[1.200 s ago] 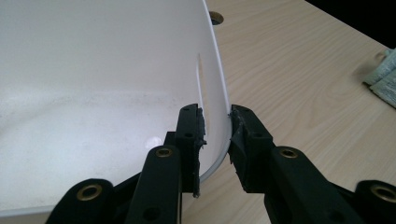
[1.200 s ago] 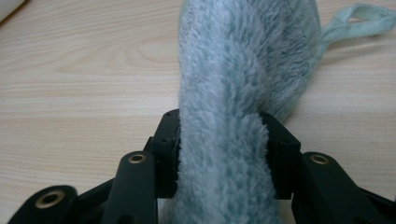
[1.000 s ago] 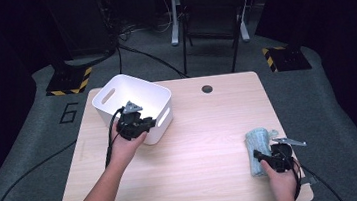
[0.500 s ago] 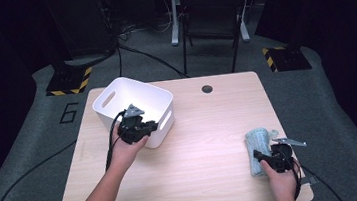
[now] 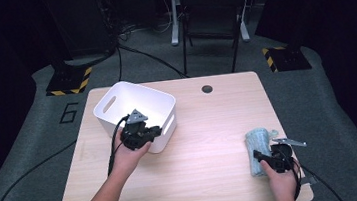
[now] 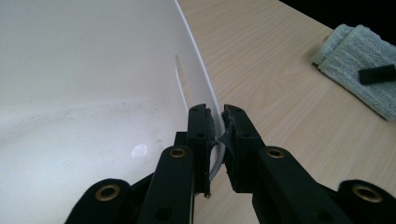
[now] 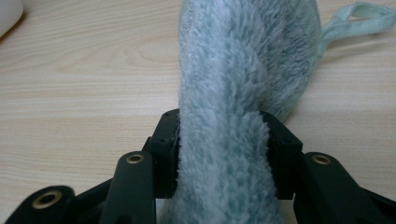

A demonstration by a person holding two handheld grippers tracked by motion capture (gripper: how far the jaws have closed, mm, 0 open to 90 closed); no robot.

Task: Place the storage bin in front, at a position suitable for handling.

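A white plastic bin [image 5: 116, 99] stands at the table's back left. My left gripper [image 5: 152, 131] sits on the bin's near right wall. Its jaws have just been closing and now pinch the thin wall [image 6: 196, 70] between them, one inside and one outside. A folded pale green towel [image 5: 258, 140] lies at the front right. My right gripper [image 5: 259, 156] is shut on the towel's near end, and the fluffy cloth [image 7: 247, 46] bulges between the pads. From the left gripper view, the towel [image 6: 355, 60] lies far off across the table.
The light wooden table [image 5: 209, 127] has a round cable hole [image 5: 207, 89] near its back edge. A black chair [image 5: 209, 6] stands behind the table. Cables and yellow-black striped bases [image 5: 69, 82] lie on the grey floor around it.
The left gripper's jaws have narrowed onto the bin's wall, and that hand has edged slightly toward the near side. The right hand and towel have stayed put.
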